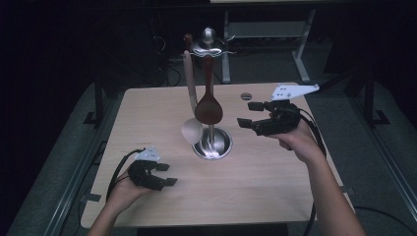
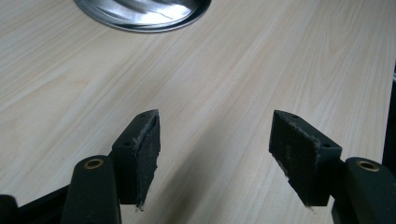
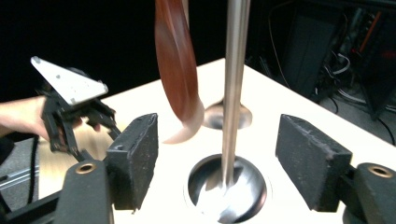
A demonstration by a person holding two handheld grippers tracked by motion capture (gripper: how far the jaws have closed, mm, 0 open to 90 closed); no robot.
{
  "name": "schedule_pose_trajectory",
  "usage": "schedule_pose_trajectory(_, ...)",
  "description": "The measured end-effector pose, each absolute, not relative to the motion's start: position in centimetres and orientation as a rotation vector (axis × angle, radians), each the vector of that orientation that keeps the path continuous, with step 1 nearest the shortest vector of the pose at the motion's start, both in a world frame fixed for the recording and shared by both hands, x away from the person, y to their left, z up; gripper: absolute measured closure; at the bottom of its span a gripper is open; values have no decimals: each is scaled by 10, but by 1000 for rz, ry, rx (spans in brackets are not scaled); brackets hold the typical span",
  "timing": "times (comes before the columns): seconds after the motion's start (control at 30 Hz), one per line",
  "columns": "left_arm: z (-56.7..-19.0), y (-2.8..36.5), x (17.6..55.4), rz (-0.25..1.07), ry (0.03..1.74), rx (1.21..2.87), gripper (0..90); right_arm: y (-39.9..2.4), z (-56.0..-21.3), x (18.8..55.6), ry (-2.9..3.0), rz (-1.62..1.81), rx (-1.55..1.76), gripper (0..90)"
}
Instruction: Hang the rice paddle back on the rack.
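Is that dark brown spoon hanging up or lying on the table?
Hanging. The brown spoon dangles bowl-down from the metal stand, clear of the table.

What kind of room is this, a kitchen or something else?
Probably a lab or workshop, not a kitchen. A pale wooden table stands on grey floor with cables and dark equipment behind it, and a person works a shiny metal utensil stand with hand-held black two-jaw grippers.

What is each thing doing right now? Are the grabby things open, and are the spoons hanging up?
Left hand-held gripper: open, nothing between its jaws, low over the table.
Right hand-held gripper: open, holding nothing, facing the stand.
Brown spoon: hanging from the stand, bowl down.
Pale spoon: hanging beside it, bowl down.
Metal stand: upright on the table.
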State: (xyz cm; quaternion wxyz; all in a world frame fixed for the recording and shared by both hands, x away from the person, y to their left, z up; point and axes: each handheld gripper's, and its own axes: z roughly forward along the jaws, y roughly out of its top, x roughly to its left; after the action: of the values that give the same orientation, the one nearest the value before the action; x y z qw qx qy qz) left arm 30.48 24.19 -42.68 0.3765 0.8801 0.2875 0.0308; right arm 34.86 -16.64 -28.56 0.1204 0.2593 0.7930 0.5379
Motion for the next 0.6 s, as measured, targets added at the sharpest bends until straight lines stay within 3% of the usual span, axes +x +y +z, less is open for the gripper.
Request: schedule_pose_trajectory(0.6,-436,267,300,130,731,2250,337,-198,-383,320,2324,1397,957,215)
